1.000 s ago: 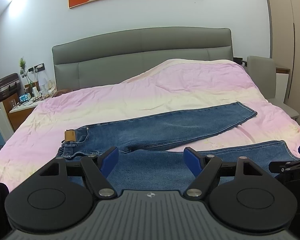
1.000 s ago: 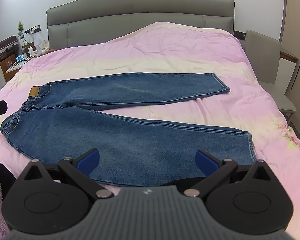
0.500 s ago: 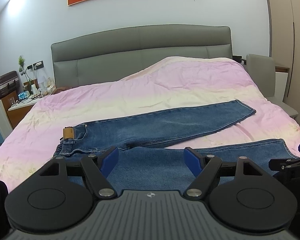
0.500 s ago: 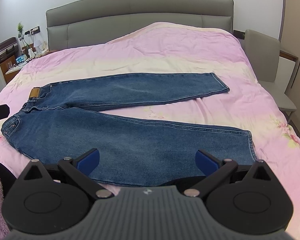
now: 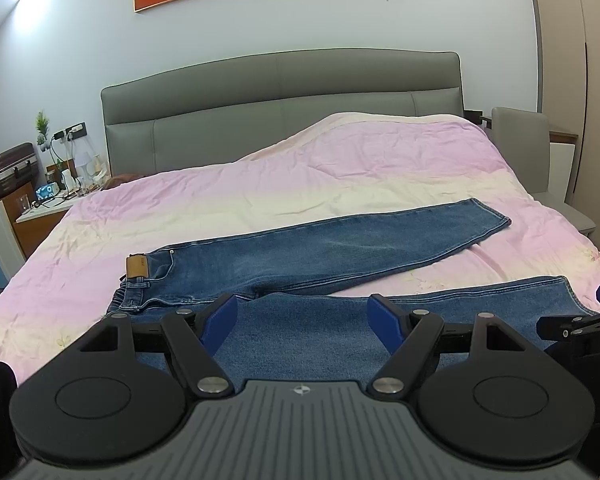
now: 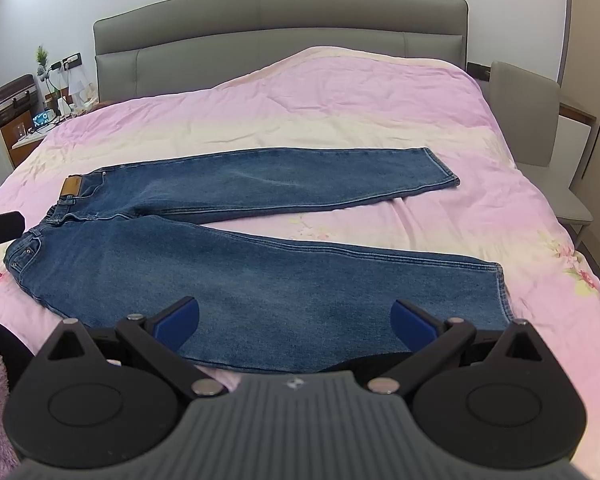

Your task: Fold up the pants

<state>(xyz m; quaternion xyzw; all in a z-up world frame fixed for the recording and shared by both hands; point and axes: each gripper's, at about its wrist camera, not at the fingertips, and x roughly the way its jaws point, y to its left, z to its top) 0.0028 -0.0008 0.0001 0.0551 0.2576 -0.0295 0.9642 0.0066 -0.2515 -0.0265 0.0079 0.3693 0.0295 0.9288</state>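
Both cameras have barely shifted: blue denim jeans [image 6: 236, 240] lie unfolded on the pink quilted bed [image 6: 340, 92], legs splayed toward 3 o'clock; left gripper [image 5: 300, 316] and right gripper [image 6: 296, 320] fingers apart, empty.

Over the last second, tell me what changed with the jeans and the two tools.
The left tool tipped down slightly: in its view the headboard and jeans sit lower than before. The right tool barely moved. Nothing was gripped or released: both tools stay open above the near leg, and the jeans lie spread on the pink cover as before.
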